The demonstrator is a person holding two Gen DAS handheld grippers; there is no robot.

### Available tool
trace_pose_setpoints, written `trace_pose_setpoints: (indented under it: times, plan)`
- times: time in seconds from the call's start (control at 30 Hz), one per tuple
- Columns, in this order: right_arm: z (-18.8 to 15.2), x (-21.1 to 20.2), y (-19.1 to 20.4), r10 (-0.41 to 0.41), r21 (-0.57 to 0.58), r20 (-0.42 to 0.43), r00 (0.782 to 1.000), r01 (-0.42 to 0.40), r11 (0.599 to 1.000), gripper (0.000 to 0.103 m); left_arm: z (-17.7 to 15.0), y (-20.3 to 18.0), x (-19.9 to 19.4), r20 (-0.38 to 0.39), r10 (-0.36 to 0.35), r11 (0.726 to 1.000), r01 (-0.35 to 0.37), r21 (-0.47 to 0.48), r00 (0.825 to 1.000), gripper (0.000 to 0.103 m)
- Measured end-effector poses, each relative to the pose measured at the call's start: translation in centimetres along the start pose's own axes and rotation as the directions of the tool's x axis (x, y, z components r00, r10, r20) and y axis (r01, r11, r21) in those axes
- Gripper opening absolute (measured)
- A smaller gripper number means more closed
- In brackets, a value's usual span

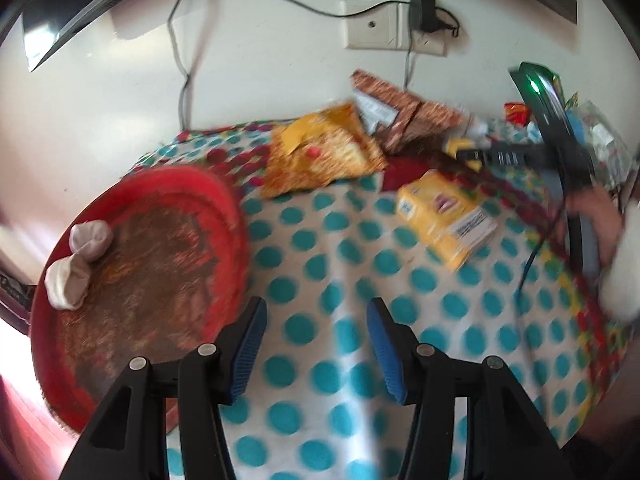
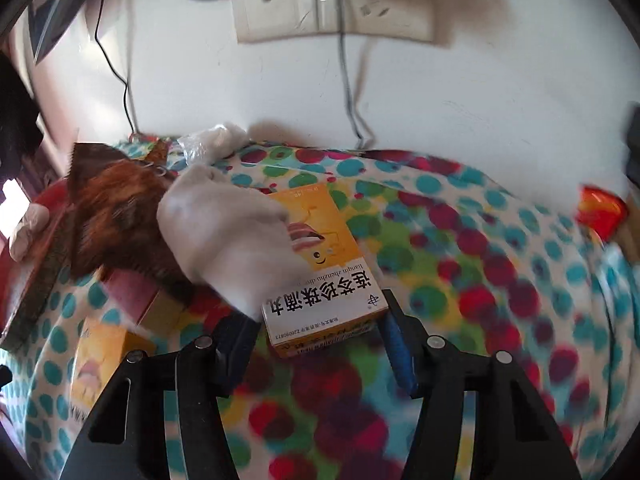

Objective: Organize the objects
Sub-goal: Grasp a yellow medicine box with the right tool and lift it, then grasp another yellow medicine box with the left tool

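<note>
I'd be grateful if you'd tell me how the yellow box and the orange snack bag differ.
The yellow box is a rigid, sharp-edged block with a white barcode end; the orange snack bag is flat and crinkled. The bag lies nearer the wall, the box farther from it. Both rest on the dotted cloth.

A white wall (image 1: 280, 80) stands behind the table. A socket plate (image 1: 394, 26) is mounted on it, with a black adapter (image 1: 422, 6) plugged in. Dark cables (image 1: 180, 60) hang down the wall to the table edge. A polka-dot cloth (image 1: 340, 280) covers the table. Bright light enters at the left edge.
</note>
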State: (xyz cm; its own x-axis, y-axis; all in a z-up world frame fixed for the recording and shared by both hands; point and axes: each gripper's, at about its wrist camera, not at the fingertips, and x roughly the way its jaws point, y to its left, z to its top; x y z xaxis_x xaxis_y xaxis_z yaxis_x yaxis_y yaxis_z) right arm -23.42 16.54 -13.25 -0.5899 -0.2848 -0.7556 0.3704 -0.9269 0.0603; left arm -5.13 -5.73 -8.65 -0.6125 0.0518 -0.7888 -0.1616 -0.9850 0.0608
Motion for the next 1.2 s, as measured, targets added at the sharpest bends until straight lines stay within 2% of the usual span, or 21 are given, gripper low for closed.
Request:
trace_pose_setpoints:
  times: [0.07, 0.27, 0.33, 0.43, 0.5, 0.7, 0.87, 1.0, 1.03, 1.1, 1.2]
  plan:
    - [-1.3, -1.9, -0.4, -0.027, 0.029, 0.031, 0.999, 0.026, 0.999, 0.054, 1.1, -1.2, -0.2, 0.008, -0.039, 0.999, 0.039, -0.013, 0.999, 0.054]
    - [-5.1, -5.4, -1.6, -0.038, 0.101, 0.032, 0.999, 0.035, 0.994, 0.053, 4.2, -5.0, 0.4, -0.009, -0.143, 0.987, 0.142, -0.072, 0.99, 0.058]
    - [-5.8, -5.6, -1.8, -0.034, 0.101, 0.029, 0.999, 0.031, 0.994, 0.053, 5.1, -6.0, 1.4, -0.045, -0.162, 0.98, 0.156, -0.12, 0.986, 0.058]
    - [-6.1, -5.6, -2.4, -0.017, 0.124, 0.024, 1.0, 0.013, 0.992, 0.053, 5.9, -7.1, 2.9, -0.097, -0.156, 0.976, 0.139, -0.166, 0.983, 0.058]
    - [-6.2, -5.6, -2.6, -0.026, 0.138, 0.031, 0.999, 0.021, 0.99, 0.053, 6.3, -8.1, 3.8, -0.123, -0.133, 0.98, 0.112, -0.165, 0.983, 0.058]
    - [-6.2, -4.4, -1.7, -0.031, 0.094, -0.029, 0.999, 0.034, 0.995, 0.054, 6.8, -10.1, 6.3, -0.152, -0.079, 0.982, 0.05, -0.184, 0.985, 0.058]
    - [-6.3, -4.2, -0.8, -0.057, 0.049, -0.043, 0.997, 0.059, 0.997, 0.056, 6.7, -10.4, 8.0, -0.131, -0.003, 0.976, -0.026, -0.218, 0.991, 0.06]
    - [-6.3, -4.2, -0.6, -0.06, 0.035, -0.047, 0.997, 0.062, 0.997, 0.058, 5.9, -10.1, 10.0, -0.155, 0.075, 0.975, -0.105, -0.196, 0.985, 0.06]
    - [-6.3, -4.2, -0.7, -0.058, 0.037, -0.047, 0.997, 0.06, 0.998, 0.058, 5.6, -10.0, 10.1, -0.14, 0.082, 0.975, -0.109, -0.196, 0.987, 0.062]
    - [-6.3, -4.0, -0.5, -0.051, 0.024, -0.053, 0.997, 0.052, 0.998, 0.065, 5.1, -9.5, 10.1, -0.104, 0.105, 0.972, -0.124, -0.201, 0.989, 0.064]
    - [-6.3, -3.6, 0.7, -0.08, -0.031, -0.069, 0.994, 0.078, 0.996, 0.074, 4.7, -8.9, 10.2, -0.066, 0.095, 0.971, -0.107, -0.215, 0.993, 0.07]
